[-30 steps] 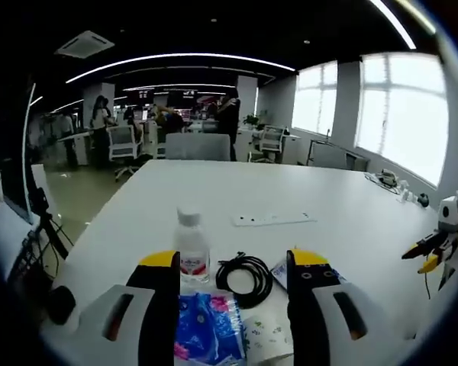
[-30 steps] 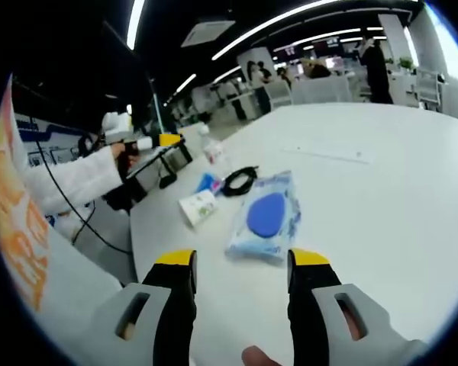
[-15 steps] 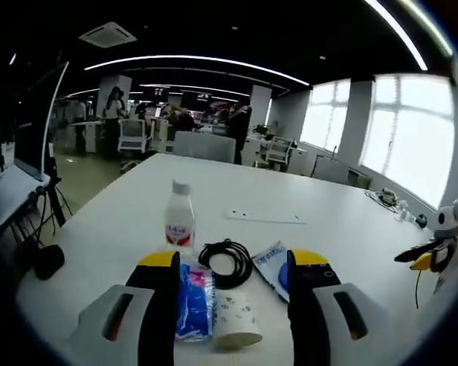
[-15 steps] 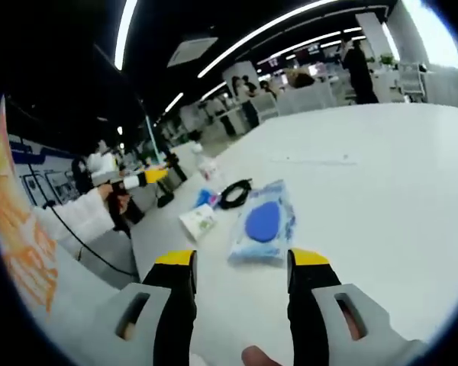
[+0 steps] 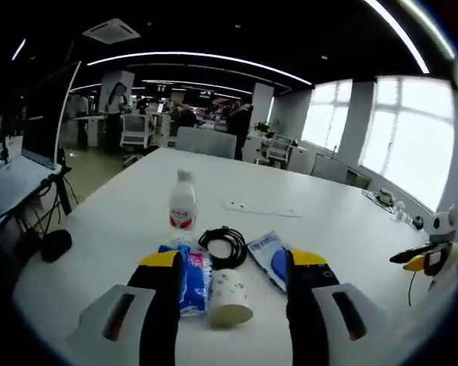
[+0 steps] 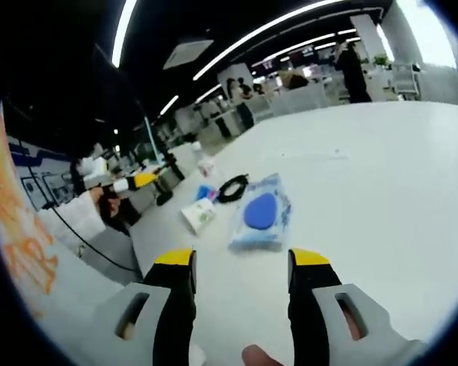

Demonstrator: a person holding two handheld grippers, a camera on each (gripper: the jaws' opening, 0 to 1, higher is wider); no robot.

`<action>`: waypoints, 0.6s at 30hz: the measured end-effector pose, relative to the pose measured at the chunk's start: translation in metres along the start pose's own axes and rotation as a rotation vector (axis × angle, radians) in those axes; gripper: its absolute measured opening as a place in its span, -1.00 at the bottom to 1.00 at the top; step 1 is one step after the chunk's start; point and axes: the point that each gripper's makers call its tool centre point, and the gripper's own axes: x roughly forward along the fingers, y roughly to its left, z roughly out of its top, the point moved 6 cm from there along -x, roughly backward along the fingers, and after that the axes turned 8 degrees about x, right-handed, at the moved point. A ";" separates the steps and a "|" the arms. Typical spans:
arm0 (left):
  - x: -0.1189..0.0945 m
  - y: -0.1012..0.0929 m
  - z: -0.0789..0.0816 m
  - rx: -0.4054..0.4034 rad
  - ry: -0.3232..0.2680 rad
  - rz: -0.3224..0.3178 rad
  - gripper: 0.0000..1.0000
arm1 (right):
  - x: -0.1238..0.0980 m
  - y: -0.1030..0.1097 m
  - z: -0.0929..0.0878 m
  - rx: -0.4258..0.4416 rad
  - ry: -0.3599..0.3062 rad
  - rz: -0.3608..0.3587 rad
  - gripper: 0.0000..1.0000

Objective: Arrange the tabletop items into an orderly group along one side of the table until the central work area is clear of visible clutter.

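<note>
Left gripper view, lower centre: the left gripper (image 5: 233,263) stands with jaws spread wide and empty over the white table (image 5: 328,221). Between them lie a blue tissue pack (image 5: 189,268), a paper cup (image 5: 229,297) on its side and a wipes pack (image 5: 269,258); just beyond, a coiled black cable (image 5: 224,245) and upright water bottle (image 5: 182,210). Right gripper view: the right gripper (image 6: 243,263), likewise agape and empty, faces this cluster at centre left.

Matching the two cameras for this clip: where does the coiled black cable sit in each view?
Left gripper view: coiled black cable lies centre, just beyond the open claw, right of the water bottle.
Right gripper view: cable lies upper left of centre.
Shared landmark: the blue wipes pack beside it.
</note>
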 end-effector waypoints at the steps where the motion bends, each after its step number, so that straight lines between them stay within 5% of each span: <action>1: -0.001 -0.001 -0.002 -0.001 0.002 0.000 0.10 | 0.000 0.000 -0.001 0.000 0.006 0.002 -0.07; 18: -0.004 -0.007 -0.017 -0.014 0.012 -0.017 0.06 | -0.004 0.004 -0.006 0.031 0.060 0.013 -0.10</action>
